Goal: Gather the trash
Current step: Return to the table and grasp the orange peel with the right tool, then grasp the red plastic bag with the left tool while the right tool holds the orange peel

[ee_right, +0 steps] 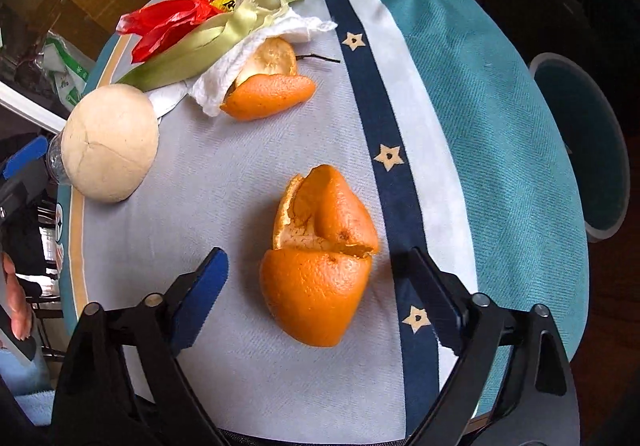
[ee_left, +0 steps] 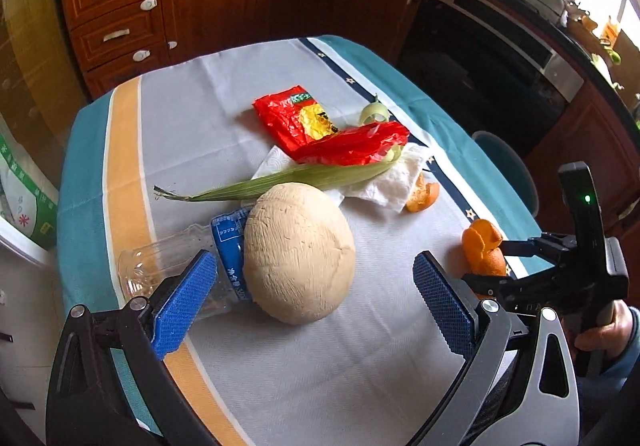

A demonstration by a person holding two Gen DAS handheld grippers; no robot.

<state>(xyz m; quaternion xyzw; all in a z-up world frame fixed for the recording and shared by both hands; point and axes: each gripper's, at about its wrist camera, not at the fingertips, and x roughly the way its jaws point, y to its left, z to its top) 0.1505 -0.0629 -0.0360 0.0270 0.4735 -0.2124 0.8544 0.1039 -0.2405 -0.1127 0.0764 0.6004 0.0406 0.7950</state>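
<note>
The right tongs point(ee_right: 308, 286) stand wide, pointing steeply down, and the large orange peel point(ee_right: 320, 270) lies directly between the two fingers, its long axis running away from the camera along the line of the fingers; neither pad presses on it, so it lies free on the cloth-covered counter point(ee_right: 224, 174); by my reading this hand is nearest to a grasp and needs only to sink a little and close across the peel's short width.

The left tongs point(ee_left: 316, 298) are likewise wide, with nothing gripped; the pale round husk point(ee_left: 299, 252) sits between and just beyond its blue pads point(ee_left: 182, 302), nearer the left pad, and it leans against a clear plastic bottle point(ee_left: 168, 266) that lies on its side, long axis pointing off to the left edge of the counter; the husk looks nearly as broad as the gap, so a grip there may be tight.

Farther off lie a long green corn leaf point(ee_left: 280, 180), set crosswise to the left tongs, a white paper towel point(ee_left: 384, 182) under it, a second, smaller orange peel point(ee_right: 268, 94) touching the towel's edge, and a crumpled red wrapper point(ee_left: 320, 126) beyond.

The only container I can make out is a round teal bin point(ee_right: 580, 150) standing beyond the counter's right edge, on the right hand's side; its inside is not visible, so what it holds I cannot tell.
</note>
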